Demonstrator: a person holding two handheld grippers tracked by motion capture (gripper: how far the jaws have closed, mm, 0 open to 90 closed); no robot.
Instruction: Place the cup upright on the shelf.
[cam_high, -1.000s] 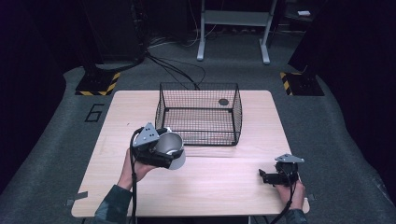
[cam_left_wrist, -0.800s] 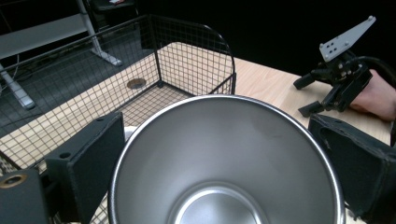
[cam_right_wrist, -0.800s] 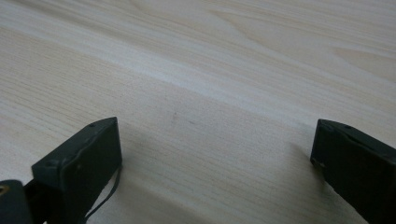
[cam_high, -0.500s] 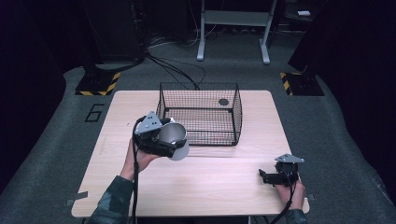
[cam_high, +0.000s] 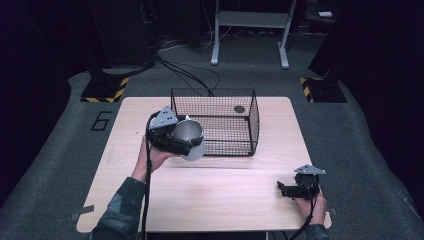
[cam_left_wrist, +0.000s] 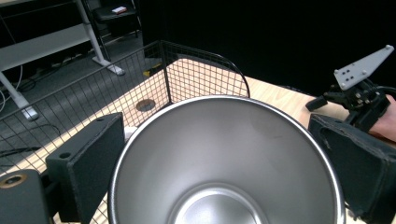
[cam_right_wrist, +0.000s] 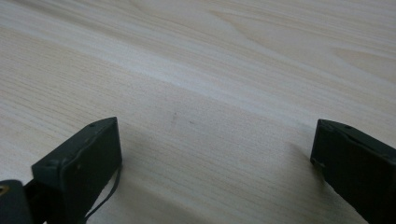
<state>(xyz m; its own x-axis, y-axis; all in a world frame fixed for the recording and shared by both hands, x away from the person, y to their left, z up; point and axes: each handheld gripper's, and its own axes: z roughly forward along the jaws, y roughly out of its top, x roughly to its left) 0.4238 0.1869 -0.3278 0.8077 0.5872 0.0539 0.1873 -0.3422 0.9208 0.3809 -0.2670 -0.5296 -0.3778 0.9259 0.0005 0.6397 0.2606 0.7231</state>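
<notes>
Steel cup (cam_high: 190, 138) sits clamped between the jaws of the left gripper (cam_high: 176, 138), held above the tabletop (cam_high: 220, 195) just in front of the near left corner of the black wire basket (cam_high: 216, 121). In the high view the cup lies tilted, its open mouth turned up and toward the basket's left wall. The left gripper view looks straight into the cup (cam_left_wrist: 227, 163): its shiny rim is pressed by a black jaw on each side, and the wire basket (cam_left_wrist: 140, 88) rises just behind it, with a small dark disc (cam_left_wrist: 145, 104) lying on its floor. The right gripper (cam_high: 287, 190) rests low at the near right corner of the tabletop, well apart from the cup, its jaws spread wide over bare wood (cam_right_wrist: 210, 93) with nothing between them.
</notes>
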